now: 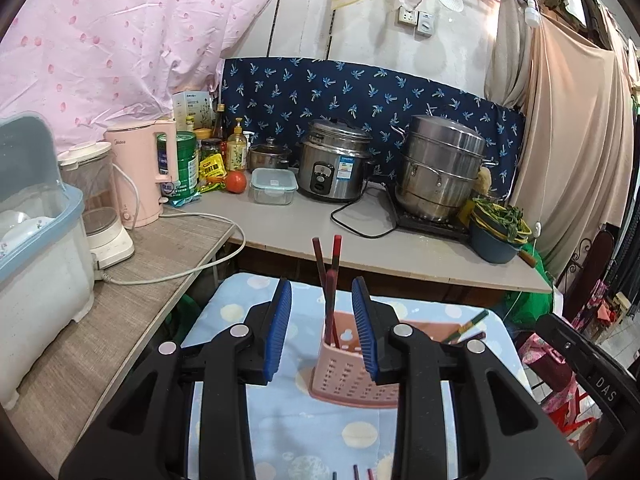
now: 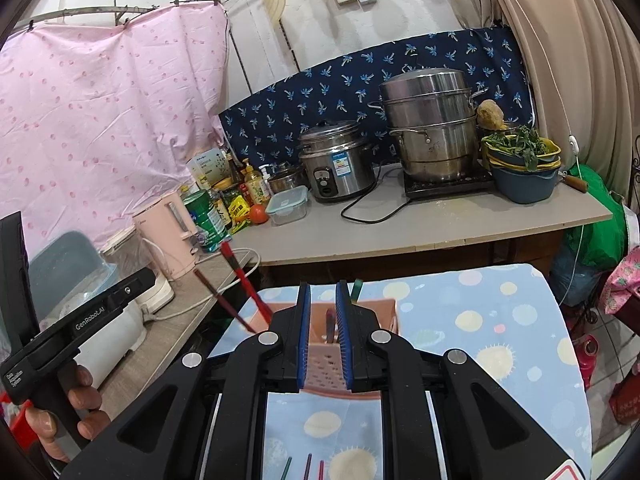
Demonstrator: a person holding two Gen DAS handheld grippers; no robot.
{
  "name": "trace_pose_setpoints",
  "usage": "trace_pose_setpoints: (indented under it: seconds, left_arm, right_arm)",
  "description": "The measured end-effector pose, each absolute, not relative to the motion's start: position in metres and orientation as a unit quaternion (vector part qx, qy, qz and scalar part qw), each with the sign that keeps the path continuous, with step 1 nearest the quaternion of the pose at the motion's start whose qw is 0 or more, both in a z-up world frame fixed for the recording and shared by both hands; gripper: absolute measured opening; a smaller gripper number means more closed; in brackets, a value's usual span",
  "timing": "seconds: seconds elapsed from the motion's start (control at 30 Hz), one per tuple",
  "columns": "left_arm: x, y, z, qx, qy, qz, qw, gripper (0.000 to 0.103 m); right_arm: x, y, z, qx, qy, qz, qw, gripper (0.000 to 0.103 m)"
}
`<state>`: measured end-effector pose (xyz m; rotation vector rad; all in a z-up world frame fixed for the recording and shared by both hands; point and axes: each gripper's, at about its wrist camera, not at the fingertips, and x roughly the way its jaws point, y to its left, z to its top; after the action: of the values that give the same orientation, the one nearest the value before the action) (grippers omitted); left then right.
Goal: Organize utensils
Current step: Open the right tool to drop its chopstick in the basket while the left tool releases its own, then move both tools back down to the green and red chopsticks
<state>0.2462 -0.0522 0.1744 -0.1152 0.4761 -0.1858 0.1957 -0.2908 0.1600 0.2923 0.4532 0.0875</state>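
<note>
A pink perforated utensil holder (image 1: 344,376) stands on the light-blue dotted cloth (image 1: 300,424). Dark-red chopsticks (image 1: 334,256) stand upright in its left part. A green chopstick (image 1: 474,320) leans out at its right. My left gripper (image 1: 322,284) is open just in front of the holder, with nothing touching its pads. In the right wrist view the holder (image 2: 376,308) lies right behind my right gripper (image 2: 323,286). That gripper's pads stand a narrow gap apart with nothing between them. Red chopsticks (image 2: 244,276) lean out to the left. More chopsticks (image 2: 308,466) lie on the cloth near me.
Behind the cloth-covered table runs a grey counter (image 1: 400,248) with a rice cooker (image 1: 332,168), a steel steamer pot (image 1: 440,168), a lidded container (image 1: 274,186) and a blue bowl of greens (image 1: 494,232). A pink kettle (image 1: 140,172) and a dish box (image 1: 36,240) stand left.
</note>
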Motion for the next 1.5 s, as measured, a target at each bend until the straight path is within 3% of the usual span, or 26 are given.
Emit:
trace_pose_setpoints:
  seconds: [0.83, 1.5]
  left_arm:
    - [0.167, -0.037, 0.113, -0.012, 0.305, -0.065, 0.950, 0.030]
    - [0.100, -0.038, 0.029, 0.012, 0.388, -0.091, 0.917, 0.030]
  right_arm:
    - [0.094, -0.248, 0.104, 0.100, 0.280, 0.058, 0.953, 0.014]
    - [0.028, -0.233, 0.011, 0.104, 0.382, 0.061, 0.916, 0.014]
